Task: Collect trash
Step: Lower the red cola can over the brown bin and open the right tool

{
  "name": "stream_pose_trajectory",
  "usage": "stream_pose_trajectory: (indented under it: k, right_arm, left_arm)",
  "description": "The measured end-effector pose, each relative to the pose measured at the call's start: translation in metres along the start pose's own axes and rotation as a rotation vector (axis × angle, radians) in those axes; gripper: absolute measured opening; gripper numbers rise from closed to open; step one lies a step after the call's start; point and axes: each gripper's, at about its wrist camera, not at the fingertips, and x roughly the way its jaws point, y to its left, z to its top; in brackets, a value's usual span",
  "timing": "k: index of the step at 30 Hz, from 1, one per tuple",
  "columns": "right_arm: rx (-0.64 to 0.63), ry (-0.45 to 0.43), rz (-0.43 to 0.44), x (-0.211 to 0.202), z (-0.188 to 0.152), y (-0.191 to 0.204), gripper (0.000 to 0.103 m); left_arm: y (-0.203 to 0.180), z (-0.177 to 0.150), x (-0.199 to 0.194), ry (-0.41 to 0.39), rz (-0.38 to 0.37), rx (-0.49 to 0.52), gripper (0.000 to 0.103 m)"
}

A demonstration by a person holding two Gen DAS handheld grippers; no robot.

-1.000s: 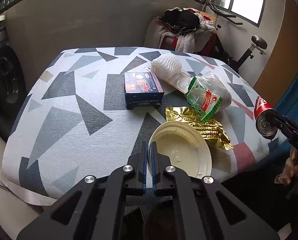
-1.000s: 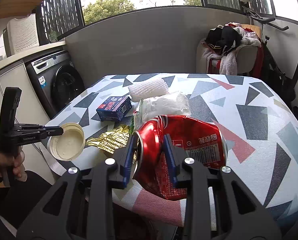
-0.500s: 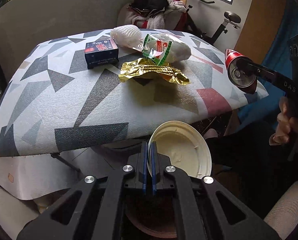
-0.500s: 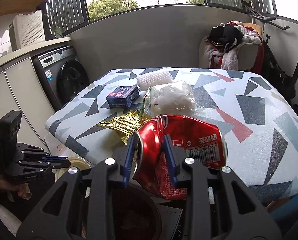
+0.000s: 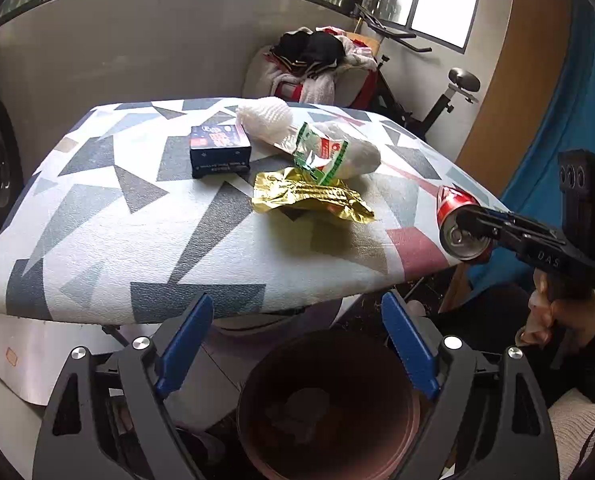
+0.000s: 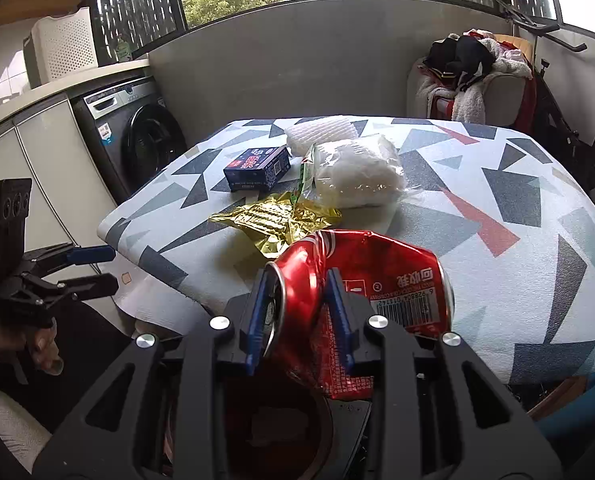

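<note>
**Claws over the bin: left empty, right gripping the can**

Left claw [image 5: 293,340] stands wide, its 2 blue pads [image 5: 183,344] well apart with nothing between them; its jaws have just been opening. It points down over the brown bin [image 5: 329,408], which sits on the floor below the near edge of the table [image 5: 137,240]. A pale shape lies inside the bin, too dim to identify. In the right wrist view the left claw [image 6: 93,268] appears at the left edge, held by a hand [image 6: 37,344] low beside the table.

Right claw [image 6: 297,312] is clamped narrowly on a red can [image 6: 361,276]. The can is crushed and dented, lying sideways, its silver top end against the left pad and a barcode on its right half. It hangs above the bin [image 6: 277,420], just off the table's near edge. In the left wrist view the can [image 5: 457,224] shows its silver end toward the camera, with the right claw [image 5: 481,224] reaching in from the right and a hand [image 5: 557,312] gripping the handle below.

On the table lie 4 pieces: a gold wrapper [image 5: 309,196], a blue box [image 5: 219,150], a clear bag [image 5: 337,152] with a green and red label, and white foam netting [image 5: 265,120]. The wrapper is crumpled, and the bag's end rests on it.
</note>
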Motion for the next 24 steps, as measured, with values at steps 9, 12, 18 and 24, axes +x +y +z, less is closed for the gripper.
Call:
stream_pose_trajectory:
  k: [9,12,18,24]
  right_arm:
    - [-0.098,0.112,0.081,0.022,-0.025,0.038,0.032]
    - [-0.166,0.142,0.107,0.028,-0.031,0.056,0.032]
    - [-0.236,0.216,0.177,0.042,-0.042,0.077,0.032]
    - [-0.236,0.316,0.219,0.061,-0.055,0.080,0.032]
  left_arm:
    - [0.020,-0.002,-0.028,-0.096,0.120,0.024,0.093]
    - [0.025,-0.008,-0.032,-0.101,0.143,0.032,0.093]
    - [0.039,-0.019,-0.035,-0.113,0.177,-0.026,0.094]
    - [0.049,-0.022,-0.031,-0.103,0.185,-0.084,0.094]
